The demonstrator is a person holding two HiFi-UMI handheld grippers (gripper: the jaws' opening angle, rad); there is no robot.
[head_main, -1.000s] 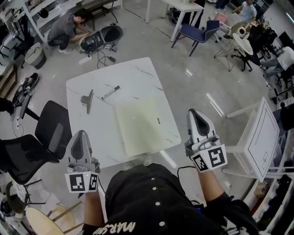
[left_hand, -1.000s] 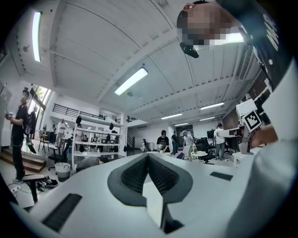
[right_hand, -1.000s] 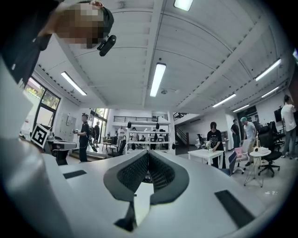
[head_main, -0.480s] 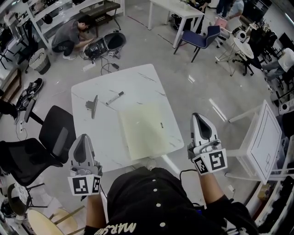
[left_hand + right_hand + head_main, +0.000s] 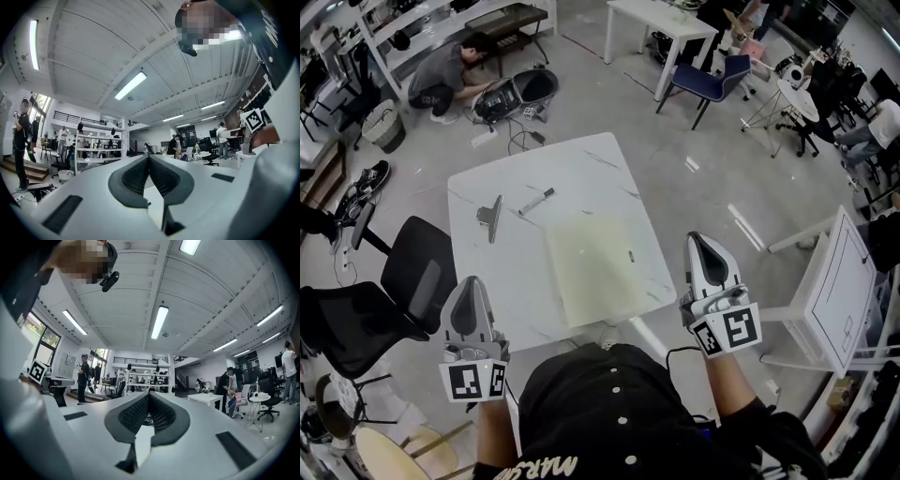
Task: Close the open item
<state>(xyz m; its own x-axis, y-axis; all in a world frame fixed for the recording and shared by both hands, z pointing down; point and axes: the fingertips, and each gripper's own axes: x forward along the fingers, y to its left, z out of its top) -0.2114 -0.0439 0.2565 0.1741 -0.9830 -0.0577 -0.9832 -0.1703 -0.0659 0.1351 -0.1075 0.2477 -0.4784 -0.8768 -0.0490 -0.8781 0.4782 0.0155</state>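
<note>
On the white marble table lie a marker, a grey metal clip and a pale yellow mat with a small dark piece on it. Both grippers are held close to the person's body, short of the table's near edge and touching nothing. My left gripper sits at the lower left, its jaws shut and empty. My right gripper is at the lower right, also shut and empty. In the left gripper view and the right gripper view the jaws meet and point out over the room.
A black office chair stands left of the table. A white board on a stand is at the right. A person crouches on the floor beyond the table, by open cases. More tables and chairs stand farther back.
The head view has shifted a little, so the table sits slightly lower and more to the right in the picture. Both grippers stay shut in about the same place.
</note>
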